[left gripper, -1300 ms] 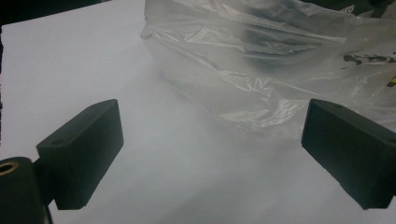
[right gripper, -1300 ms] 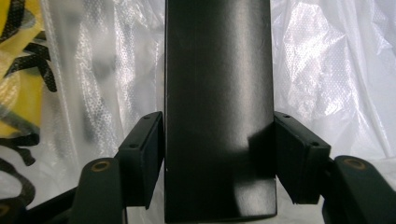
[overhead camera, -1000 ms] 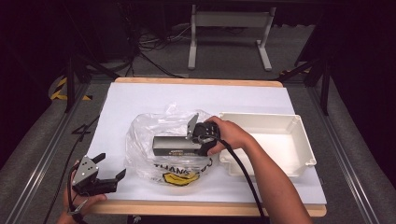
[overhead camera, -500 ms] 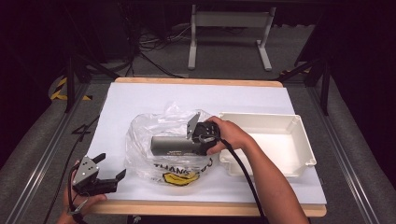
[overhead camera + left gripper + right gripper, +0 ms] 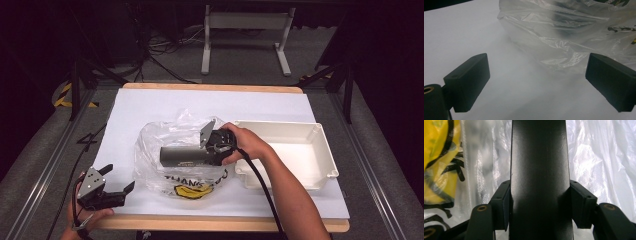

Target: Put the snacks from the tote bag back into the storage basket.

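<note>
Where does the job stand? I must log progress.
Done: right gripper is shut on the dark cylindrical tube inside the clear plastic bag. In hand: the tube, not yet out. Left: tube looks bound for the empty white plastic tray; left gripper waits open.

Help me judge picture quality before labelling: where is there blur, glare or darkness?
High view: surroundings dark, white table brightly lit. Left gripper view: plastic bag soft and hazy, with glints on its creases. Right gripper view: the dark cylinder reads near-black with faint sheen; bag print at left blurred.
</note>
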Available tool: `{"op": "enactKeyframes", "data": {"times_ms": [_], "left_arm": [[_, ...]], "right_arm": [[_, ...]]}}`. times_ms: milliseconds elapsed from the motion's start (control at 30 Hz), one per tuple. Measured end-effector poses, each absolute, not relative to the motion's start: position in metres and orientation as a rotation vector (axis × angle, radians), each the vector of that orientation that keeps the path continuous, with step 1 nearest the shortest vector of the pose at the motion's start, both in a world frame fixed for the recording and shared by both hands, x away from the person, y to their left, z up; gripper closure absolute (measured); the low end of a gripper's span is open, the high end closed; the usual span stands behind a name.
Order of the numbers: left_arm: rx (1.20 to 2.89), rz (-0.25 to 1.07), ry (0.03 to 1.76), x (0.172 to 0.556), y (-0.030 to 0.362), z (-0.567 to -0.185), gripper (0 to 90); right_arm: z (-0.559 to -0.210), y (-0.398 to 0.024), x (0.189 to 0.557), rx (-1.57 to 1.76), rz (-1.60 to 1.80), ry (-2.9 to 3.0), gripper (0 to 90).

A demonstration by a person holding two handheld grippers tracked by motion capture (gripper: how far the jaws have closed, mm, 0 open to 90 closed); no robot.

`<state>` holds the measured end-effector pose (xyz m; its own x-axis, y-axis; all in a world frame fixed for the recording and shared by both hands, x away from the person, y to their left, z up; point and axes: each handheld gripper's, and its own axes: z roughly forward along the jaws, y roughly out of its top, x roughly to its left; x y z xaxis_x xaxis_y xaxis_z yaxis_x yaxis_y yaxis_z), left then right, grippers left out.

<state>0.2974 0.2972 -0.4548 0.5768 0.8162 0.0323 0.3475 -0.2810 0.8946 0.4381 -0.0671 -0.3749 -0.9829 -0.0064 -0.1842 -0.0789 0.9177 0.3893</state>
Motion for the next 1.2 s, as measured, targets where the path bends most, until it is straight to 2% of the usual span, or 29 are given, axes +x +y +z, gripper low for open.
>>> {"op": "enactKeyframes", "data": {"times_ms": [667,1200], "left_arm": [[1.87,0.62,0.949,0.298,0.297,-0.456,6.5],[1.853,0.623,0.956,0.296,0.299,-0.455,6.4]], "right_arm": [[-0.344,-0.085,0.433,-0.087,0.702,2.836,42.8],[-0.312,-0.117,0.425,-0.082,0.743,2.788,42.8]]}}
